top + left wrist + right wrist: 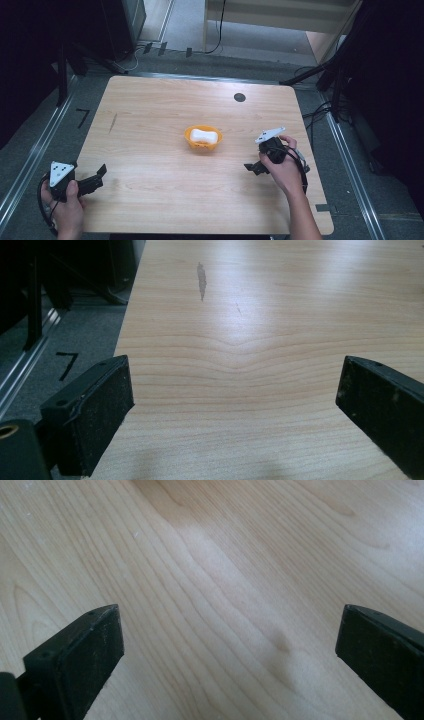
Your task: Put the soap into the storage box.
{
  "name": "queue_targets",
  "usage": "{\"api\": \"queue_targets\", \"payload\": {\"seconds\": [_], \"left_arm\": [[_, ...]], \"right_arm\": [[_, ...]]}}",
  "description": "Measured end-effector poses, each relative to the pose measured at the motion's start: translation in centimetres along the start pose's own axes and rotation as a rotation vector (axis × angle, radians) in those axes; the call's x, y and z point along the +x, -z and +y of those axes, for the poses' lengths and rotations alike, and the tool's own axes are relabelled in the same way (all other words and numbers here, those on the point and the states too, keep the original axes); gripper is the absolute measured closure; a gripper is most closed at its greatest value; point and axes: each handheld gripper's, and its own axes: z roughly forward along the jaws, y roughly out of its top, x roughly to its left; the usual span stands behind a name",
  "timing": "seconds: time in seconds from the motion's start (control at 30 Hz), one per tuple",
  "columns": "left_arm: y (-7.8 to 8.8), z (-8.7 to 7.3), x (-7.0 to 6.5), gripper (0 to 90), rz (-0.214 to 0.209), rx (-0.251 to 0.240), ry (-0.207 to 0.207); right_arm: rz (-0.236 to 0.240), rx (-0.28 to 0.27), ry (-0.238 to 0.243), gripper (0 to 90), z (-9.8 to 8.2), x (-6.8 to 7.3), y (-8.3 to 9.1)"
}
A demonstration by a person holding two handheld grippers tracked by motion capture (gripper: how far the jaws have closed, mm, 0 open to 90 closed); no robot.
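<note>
An orange bowl (202, 138) sits near the middle of the wooden table (150, 110) with a white block-like object (204, 135) inside it. My left gripper (96, 179) is held at the table's front left corner, open, jaws wide apart over bare wood (235, 385). My right gripper (253, 167) is held to the right of the bowl and a little nearer, also open, with nothing between its jaws; its own view looks down on bare wood grain (225, 605).
A dark round spot (239, 97) marks the table near its far edge. A grey smear (201, 281) lies on the wood ahead of the left gripper. The table's left edge drops to a floor with metal rails (35, 150). Cables and dark stands crowd the right side (330, 105).
</note>
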Motion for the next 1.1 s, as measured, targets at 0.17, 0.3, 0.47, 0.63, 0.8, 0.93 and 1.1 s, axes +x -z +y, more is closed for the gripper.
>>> {"api": "queue_targets", "payload": {"seconds": [0.17, 0.3, 0.47, 0.63, 0.8, 0.93, 1.1], "left_arm": [[0.0, 0.0, 0.0, 2.1, 0.001, -0.001, -0.002], [0.0, 0.0, 0.0, 2.1, 0.002, -0.002, -0.001], [0.0, 0.0, -0.1, 2.1, 0.003, -0.002, -0.001], [0.0, 0.0, -0.1, 2.1, 0.003, -0.003, -0.002], [0.0, 0.0, -0.1, 2.1, 0.004, -0.002, -0.004], [0.0, 0.0, -0.1, 2.1, 0.005, -0.001, -0.001], [0.0, 0.0, -0.1, 2.1, 0.005, -0.001, -0.001]], "right_arm": [[-0.012, -0.03, -0.03, 0.0, -1.5, -0.1, 0.5], [-0.019, -0.054, -0.038, 0.0, -2.5, -0.2, 1.0], [-0.022, -0.084, -0.067, 0.0, -3.8, -0.1, 1.5], [-0.032, -0.109, -0.091, 0.0, -5.3, 0.0, 1.9], [-0.037, -0.13, -0.118, 0.0, -6.7, 0.0, 2.4], [-0.034, -0.157, -0.133, 0.0, -7.8, 0.0, 2.8], [-0.042, -0.175, -0.142, 0.0, -8.9, 0.1, 3.2]]}}
